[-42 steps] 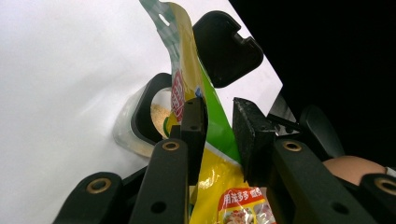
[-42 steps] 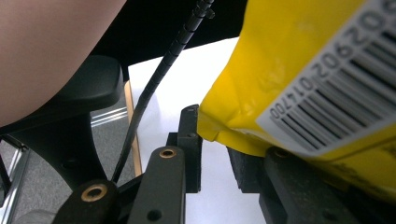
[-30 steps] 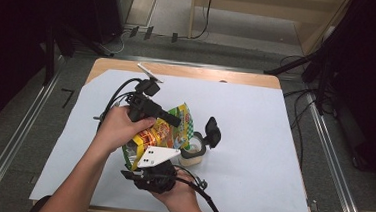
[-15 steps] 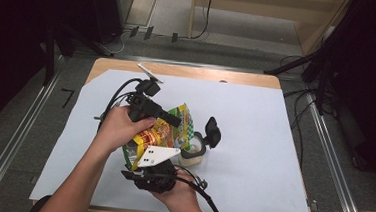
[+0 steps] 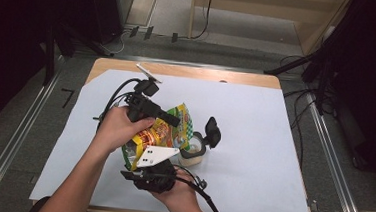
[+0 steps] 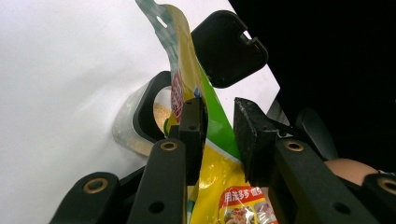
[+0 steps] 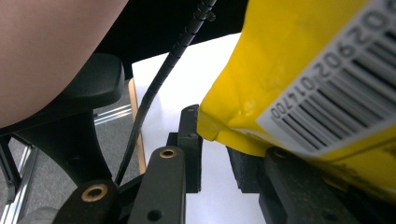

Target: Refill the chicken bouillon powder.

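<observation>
A white-covered desk (image 5: 273, 142) carries the work. Above its near middle, a yellow-green snack bag (image 5: 161, 131) tilts over a small clear container (image 5: 192, 154) with an open black lid (image 5: 212, 132). The left claw (image 6: 219, 126) pinches the bag's upper part; the right claw (image 7: 215, 149) grips its bottom corner.

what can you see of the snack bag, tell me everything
The snack bag is a glossy pouch that looks like plastic film, yellow and green with red printing and a food picture on the front, and a white barcode panel on a yellow side. Its top edge has a hang hole. It is tilted with its top over the open jar, which holds pale crumbs. The left hand-held gripper has it between its jaws near the top, and the right hand-held gripper has its lower corner between its jaws.
</observation>
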Available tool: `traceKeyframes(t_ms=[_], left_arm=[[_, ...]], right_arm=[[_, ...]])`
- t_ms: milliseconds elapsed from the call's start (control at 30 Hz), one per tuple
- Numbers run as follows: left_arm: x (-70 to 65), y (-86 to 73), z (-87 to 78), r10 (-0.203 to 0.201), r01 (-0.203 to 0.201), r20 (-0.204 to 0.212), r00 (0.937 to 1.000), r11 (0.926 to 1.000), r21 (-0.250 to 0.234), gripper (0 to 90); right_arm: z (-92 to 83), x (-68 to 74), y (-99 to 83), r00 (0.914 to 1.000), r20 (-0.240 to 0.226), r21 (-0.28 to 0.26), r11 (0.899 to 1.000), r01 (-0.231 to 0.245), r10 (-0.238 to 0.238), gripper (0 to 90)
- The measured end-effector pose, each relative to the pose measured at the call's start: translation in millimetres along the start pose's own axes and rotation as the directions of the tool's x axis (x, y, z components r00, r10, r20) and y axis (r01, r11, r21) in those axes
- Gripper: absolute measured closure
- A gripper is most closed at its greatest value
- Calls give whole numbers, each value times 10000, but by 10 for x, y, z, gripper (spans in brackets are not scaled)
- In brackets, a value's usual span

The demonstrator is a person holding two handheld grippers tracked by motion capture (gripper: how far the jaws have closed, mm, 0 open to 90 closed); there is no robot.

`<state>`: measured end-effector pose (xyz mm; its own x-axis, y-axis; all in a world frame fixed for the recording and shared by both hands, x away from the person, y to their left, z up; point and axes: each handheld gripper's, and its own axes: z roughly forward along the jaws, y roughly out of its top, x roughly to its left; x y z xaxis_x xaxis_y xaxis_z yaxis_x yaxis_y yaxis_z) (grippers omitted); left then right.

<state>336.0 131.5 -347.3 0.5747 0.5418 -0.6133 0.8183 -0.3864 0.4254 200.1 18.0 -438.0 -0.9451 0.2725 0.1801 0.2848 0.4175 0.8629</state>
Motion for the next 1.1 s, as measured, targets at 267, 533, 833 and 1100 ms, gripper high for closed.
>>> traceKeyframes(t_ms=[267,533,833,1100], left_arm=[[-22,-4,-22,5,-5,-62,10000,10000,-41,737],[-34,-4,-23,26,-27,-119,9999,10000,-96,738],[-28,5,-15,45,-45,-103,9999,10000,-77,737],[-28,16,6,32,-32,-118,9999,10000,3,736]], right_arm=[[3,12,9,10000,63,-120,9999,60,-59,769],[1,9,8,9999,82,-122,9999,68,-67,769],[-4,4,7,9999,107,-119,9999,78,-76,769],[-6,0,0,9999,114,-107,9999,20,-19,770]])
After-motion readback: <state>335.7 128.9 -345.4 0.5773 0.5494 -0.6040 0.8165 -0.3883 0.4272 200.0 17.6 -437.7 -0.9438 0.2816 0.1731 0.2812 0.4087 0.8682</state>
